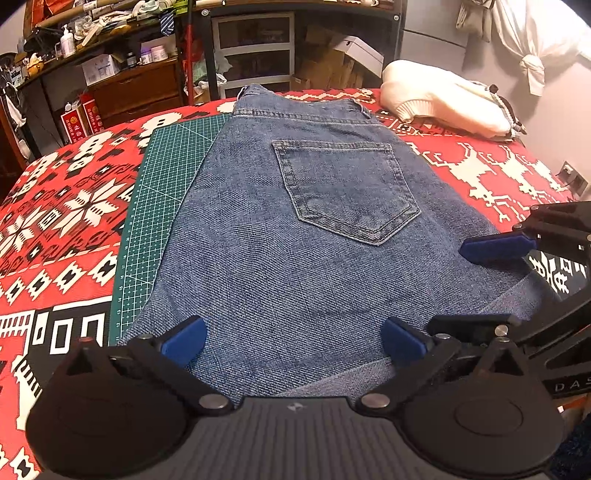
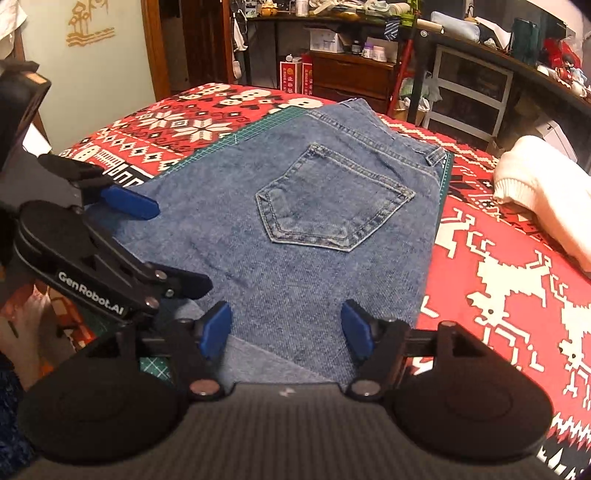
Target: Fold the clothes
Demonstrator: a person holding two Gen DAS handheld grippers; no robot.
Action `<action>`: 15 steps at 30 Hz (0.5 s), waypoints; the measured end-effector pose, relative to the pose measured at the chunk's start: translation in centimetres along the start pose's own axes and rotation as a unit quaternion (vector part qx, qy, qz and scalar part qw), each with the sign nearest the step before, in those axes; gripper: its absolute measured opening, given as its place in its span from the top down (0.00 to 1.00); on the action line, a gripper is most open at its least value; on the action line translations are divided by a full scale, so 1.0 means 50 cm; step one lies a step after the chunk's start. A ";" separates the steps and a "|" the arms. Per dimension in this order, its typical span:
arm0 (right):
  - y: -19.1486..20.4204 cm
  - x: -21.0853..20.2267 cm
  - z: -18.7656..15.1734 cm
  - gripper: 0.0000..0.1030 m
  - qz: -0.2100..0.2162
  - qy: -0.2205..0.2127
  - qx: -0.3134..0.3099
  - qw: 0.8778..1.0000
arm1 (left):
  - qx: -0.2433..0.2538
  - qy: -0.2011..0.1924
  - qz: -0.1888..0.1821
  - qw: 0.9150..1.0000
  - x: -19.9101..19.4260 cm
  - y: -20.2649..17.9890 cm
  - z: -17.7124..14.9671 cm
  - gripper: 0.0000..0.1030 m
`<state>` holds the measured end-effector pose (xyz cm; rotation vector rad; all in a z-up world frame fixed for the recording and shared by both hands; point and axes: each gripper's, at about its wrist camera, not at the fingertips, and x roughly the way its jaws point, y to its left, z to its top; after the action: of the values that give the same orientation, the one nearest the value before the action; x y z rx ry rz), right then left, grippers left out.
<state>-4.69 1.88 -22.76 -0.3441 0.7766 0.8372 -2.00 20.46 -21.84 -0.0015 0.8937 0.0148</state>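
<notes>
Seen from the left wrist: one pair of folded blue jeans (image 1: 295, 221), back pocket (image 1: 345, 192) up, waistband at the far end, lying on a green cutting mat (image 1: 155, 206) over a red patterned cloth (image 1: 62, 206). Only here, the mat's wide strip with its ruler marks along the jeans' left edge, and a knotted white curtain (image 1: 532, 48) at the far right wall. Left gripper (image 1: 291, 339) at the near hem, jaws spread wide with nothing pinched, denim lying under and between the two blue pads (image 1: 184, 341). Right gripper (image 1: 487, 284) reaching in from the right edge, one blue pad over the jeans' right border, jaws apart and empty. One cream knitted sweater (image 1: 443, 101) well apart, beyond the far right corner of the jeans. Seen from the right wrist: the same single pair of jeans (image 2: 314, 236) with one pocket (image 2: 332, 210), mat reduced to thin green slivers (image 2: 445, 173) along the edges. Only here, a bare hand (image 2: 27, 332) at the lower left, a yellow wall decoration (image 2: 86, 24), and two red boxes (image 2: 295, 75) on the floor. Right gripper (image 2: 288, 332) at the near hem, jaws parted and clamping nothing, denim directly below. Left gripper (image 2: 170, 251) entering from the left, jaws wide, over the jeans' near left corner. Sweater (image 2: 546, 192) away to the right, clear of both grippers.
</notes>
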 end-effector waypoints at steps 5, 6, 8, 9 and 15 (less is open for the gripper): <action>-0.004 -0.001 0.004 0.18 0.021 0.008 -0.002 1.000 | -0.001 0.001 0.001 1.000 0.000 0.000 -0.001 0.00; -0.005 -0.002 0.007 0.16 0.024 0.013 -0.003 1.000 | -0.001 0.002 0.001 1.000 0.000 -0.001 0.001 0.00; -0.010 -0.007 0.008 0.13 0.031 0.020 0.006 0.999 | -0.002 0.004 0.002 1.000 0.001 -0.001 0.002 0.00; -0.014 -0.010 0.006 0.12 0.035 0.022 0.010 0.999 | -0.002 0.004 0.002 1.000 0.001 0.000 0.002 0.00; -0.051 -0.045 -0.010 0.11 0.021 0.008 0.056 0.998 | -0.005 0.004 0.005 1.000 0.000 -0.002 0.001 0.00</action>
<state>-3.92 -1.19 -21.52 -0.2361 0.8452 0.8277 -1.98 20.36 -21.82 -0.0074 0.9010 0.0287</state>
